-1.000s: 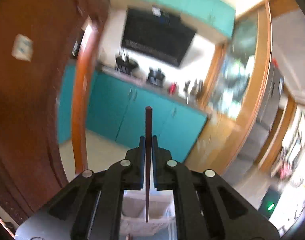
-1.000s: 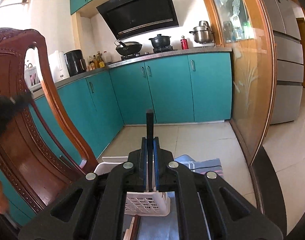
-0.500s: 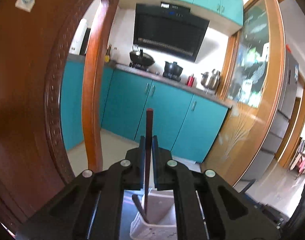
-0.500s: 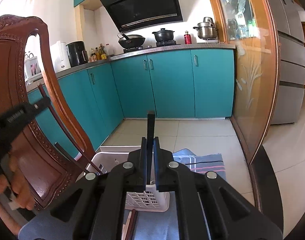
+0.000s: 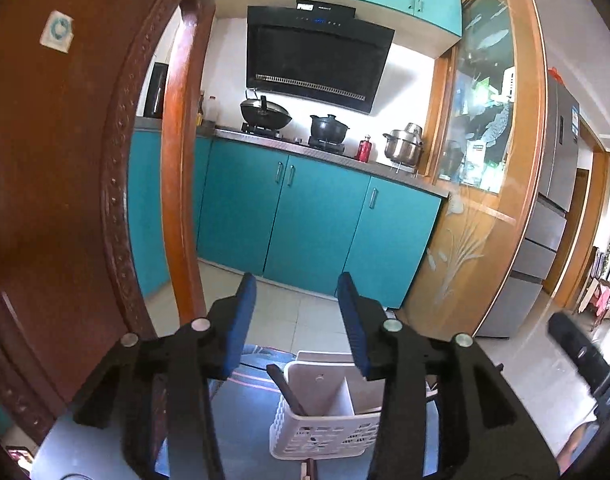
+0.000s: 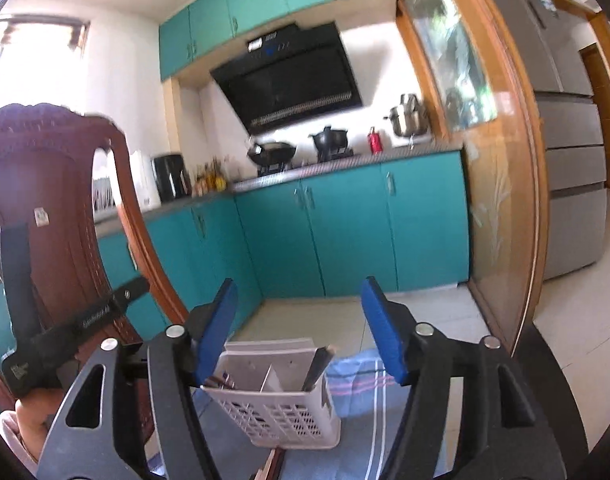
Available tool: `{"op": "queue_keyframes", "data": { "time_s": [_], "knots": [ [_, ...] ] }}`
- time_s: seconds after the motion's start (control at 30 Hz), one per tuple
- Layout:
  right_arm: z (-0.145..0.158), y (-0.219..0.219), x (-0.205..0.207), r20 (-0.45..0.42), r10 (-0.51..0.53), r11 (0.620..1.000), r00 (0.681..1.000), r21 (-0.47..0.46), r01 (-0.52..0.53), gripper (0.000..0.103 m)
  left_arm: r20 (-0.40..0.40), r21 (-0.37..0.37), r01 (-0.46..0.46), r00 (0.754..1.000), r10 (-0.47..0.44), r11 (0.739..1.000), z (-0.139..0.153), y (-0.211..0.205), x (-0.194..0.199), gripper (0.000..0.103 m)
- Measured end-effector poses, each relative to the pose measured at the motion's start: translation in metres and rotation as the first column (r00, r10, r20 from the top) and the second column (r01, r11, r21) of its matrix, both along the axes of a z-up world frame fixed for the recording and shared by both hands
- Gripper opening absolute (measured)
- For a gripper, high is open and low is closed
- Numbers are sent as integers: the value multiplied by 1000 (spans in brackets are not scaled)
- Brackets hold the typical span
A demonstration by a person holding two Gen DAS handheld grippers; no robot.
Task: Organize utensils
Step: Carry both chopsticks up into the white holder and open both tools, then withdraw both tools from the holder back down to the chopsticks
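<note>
A white perforated utensil basket (image 5: 325,420) with a divider stands on a blue cloth; it also shows in the right wrist view (image 6: 281,404). Dark chopsticks lean inside it, one in the left wrist view (image 5: 287,390) and one at the right side of the basket in the right wrist view (image 6: 317,366). My left gripper (image 5: 297,320) is open and empty above the basket. My right gripper (image 6: 299,320) is open and empty above it too. More chopstick ends (image 6: 271,466) lie on the cloth in front of the basket.
A carved wooden chair back (image 5: 65,200) stands close on the left, also in the right wrist view (image 6: 65,220). Teal kitchen cabinets (image 5: 305,220), a stove with pots and a range hood are behind. A wooden glass partition (image 6: 501,200) and a fridge are to the right.
Both grippers were shut on a dark chopstick each. Both have opened, and the chopsticks now stand in the basket.
</note>
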State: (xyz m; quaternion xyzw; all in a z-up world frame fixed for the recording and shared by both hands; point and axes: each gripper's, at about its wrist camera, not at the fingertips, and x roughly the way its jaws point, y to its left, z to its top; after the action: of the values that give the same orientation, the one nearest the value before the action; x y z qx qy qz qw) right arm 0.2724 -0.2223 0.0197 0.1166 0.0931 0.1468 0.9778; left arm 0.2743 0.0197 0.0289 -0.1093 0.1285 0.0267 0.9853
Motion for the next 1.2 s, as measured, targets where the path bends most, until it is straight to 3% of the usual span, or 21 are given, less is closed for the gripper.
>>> {"op": "queue_keyframes", "data": {
  "time_s": [0.17,0.27,0.37,0.43,0.5,0.57,0.6,0.67,0.73,0.8,0.83,0.87,1.07,1.17,1.2],
  "knots": [
    [-5,-13,-12,-1,5,999,1000,31,-5,64,-16,31,7,1000,-6,999,-9,-1,-16,49],
    [-21,-3,-12,-51,89,996,995,-18,-90,64,-21,78,-15,1000,16,997,-15,-3,-24,57],
    [-49,22,-7,-165,215,970,963,-74,-230,64,-38,97,-53,998,57,994,-24,2,-30,60],
    [-85,54,12,-386,234,941,892,-143,-308,64,-65,71,-52,996,57,996,-29,8,-31,62],
    [-125,77,28,-539,179,926,823,-190,-325,63,-98,36,-38,994,42,999,-35,12,-29,63],
    [-166,94,44,-669,124,919,733,-202,-339,59,-131,19,-26,991,28,999,-41,13,-27,63],
    [-177,99,48,-695,118,916,709,-199,-348,59,-145,17,-22,989,25,1000,-44,12,-26,63],
    [-196,110,53,-731,101,910,675,-206,-359,58,-174,28,-17,984,21,999,-49,10,-24,64],
    [-206,119,53,-743,102,902,661,-212,-377,55,-195,35,-9,981,15,999,-53,7,-22,65],
    [-215,127,56,-754,72,894,652,-241,-377,37,-215,41,3,977,6,999,-56,5,-19,65],
    [-215,128,56,-744,72,898,664,-241,-368,31,-225,48,8,974,3,999,-57,4,-18,66],
    [-215,128,57,-753,94,902,652,-213,-376,20,-230,53,10,973,2,999,-58,4,-17,66],
    [-212,110,65,-784,63,921,618,-193,-339,9,-306,68,42,952,-19,997,-71,6,-11,68],
    [-218,92,76,-805,35,929,593,-192,-315,9,-392,76,67,920,-32,995,-86,6,-3,69],
    [-219,86,79,-809,44,934,586,-174,-311,9,-441,70,79,896,-41,994,-95,6,3,69]
  ]
}}
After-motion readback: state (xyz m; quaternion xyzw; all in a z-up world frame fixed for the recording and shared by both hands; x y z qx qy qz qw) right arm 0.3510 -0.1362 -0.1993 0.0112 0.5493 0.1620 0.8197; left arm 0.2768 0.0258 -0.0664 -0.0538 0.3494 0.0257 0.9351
